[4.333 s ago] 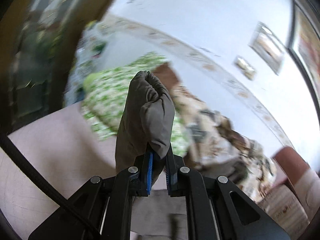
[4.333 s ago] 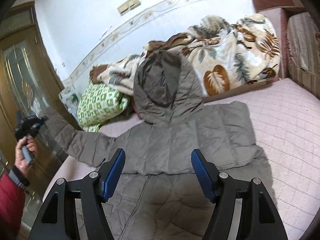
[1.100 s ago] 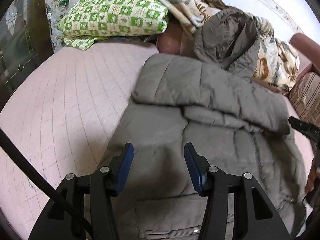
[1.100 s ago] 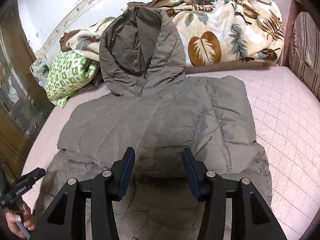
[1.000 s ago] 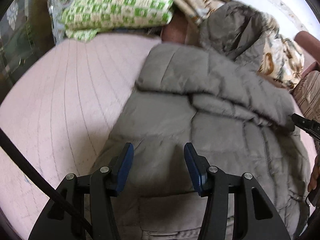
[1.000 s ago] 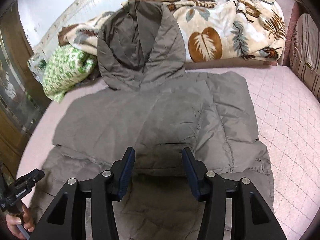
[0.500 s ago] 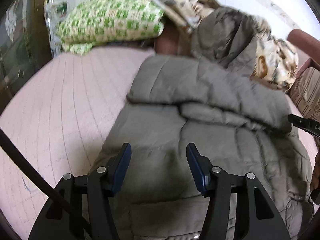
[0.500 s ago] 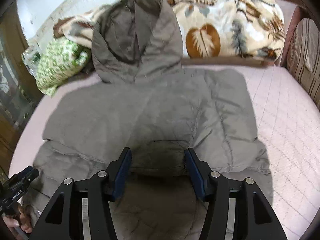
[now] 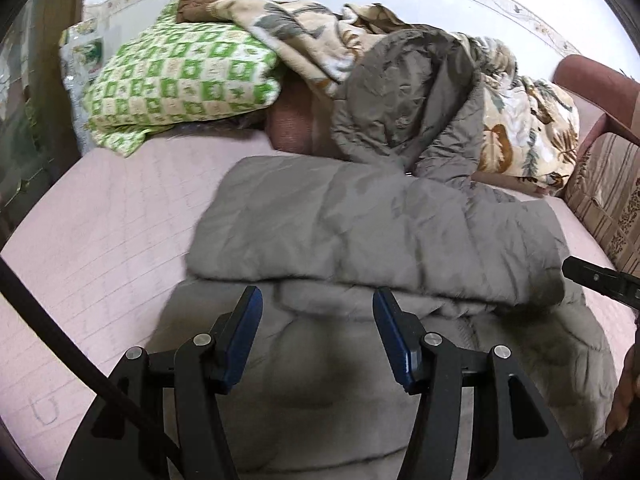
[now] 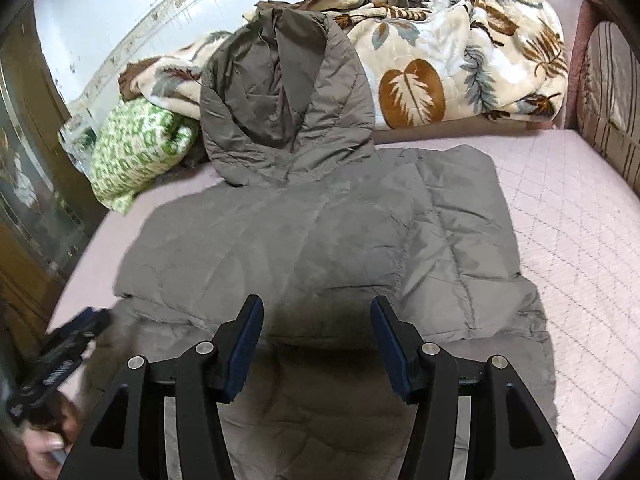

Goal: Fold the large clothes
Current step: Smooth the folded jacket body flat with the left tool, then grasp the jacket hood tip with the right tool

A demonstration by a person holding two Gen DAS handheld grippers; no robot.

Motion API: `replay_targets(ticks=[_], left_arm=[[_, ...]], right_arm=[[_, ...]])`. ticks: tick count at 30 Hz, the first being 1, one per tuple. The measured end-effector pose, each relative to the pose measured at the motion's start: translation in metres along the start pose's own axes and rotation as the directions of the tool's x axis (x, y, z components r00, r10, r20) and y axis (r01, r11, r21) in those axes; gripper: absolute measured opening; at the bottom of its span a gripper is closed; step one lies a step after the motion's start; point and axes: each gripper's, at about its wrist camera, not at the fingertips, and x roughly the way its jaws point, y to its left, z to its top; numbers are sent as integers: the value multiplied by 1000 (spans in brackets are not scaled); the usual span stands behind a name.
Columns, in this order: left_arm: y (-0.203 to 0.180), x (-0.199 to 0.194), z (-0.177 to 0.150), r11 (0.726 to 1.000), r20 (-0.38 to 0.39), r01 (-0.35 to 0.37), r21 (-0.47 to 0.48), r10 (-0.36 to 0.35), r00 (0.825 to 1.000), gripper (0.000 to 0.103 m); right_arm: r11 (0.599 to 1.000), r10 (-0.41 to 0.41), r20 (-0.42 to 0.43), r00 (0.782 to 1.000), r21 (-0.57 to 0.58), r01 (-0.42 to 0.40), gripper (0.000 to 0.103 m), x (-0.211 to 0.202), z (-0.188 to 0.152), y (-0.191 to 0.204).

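each hand-held gripper, the left hand-held gripper (image 9: 318, 322) and the right hand-held gripper (image 10: 316, 330), is a matte black frame of angular, flat-sided arms with open cut-outs. both carry two long blue pads (image 9: 242, 334) on the inner faces of the fingers and round silver screws (image 9: 201, 338) at the pivots. a thick black cable (image 9: 60, 344) slants past the left one's frame.

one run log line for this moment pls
step: sleeves folded across jacket | hood unfolded, on blanket | left gripper open, empty | right gripper open, empty
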Motion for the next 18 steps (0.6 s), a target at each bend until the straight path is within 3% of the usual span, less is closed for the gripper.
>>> replay_targets(ticks=[3, 7, 9, 12, 18], left_arm=[[-12, 4, 6, 999, 13, 26, 26, -26, 1000, 57], [-24, 2, 1, 995, 55, -6, 96, 1, 998, 58], [-28, -1, -2, 991, 81, -33, 132, 22, 996, 58], [-27, -8, 0, 990, 95, -8, 139, -5, 995, 59], [-12, -7, 5, 995, 93, 13, 97, -22, 995, 64]], right_arm=[[1000, 2, 21, 1000, 11, -3, 60, -14, 5, -2], [988, 74, 25, 997, 133, -77, 60, -32, 23, -6], [987, 62, 17, 998, 148, -64, 60, -35, 51, 4], [991, 36, 31, 999, 128, -39, 60, -37, 97, 25], [993, -108, 72, 992, 60, 104, 64, 0, 218, 49]])
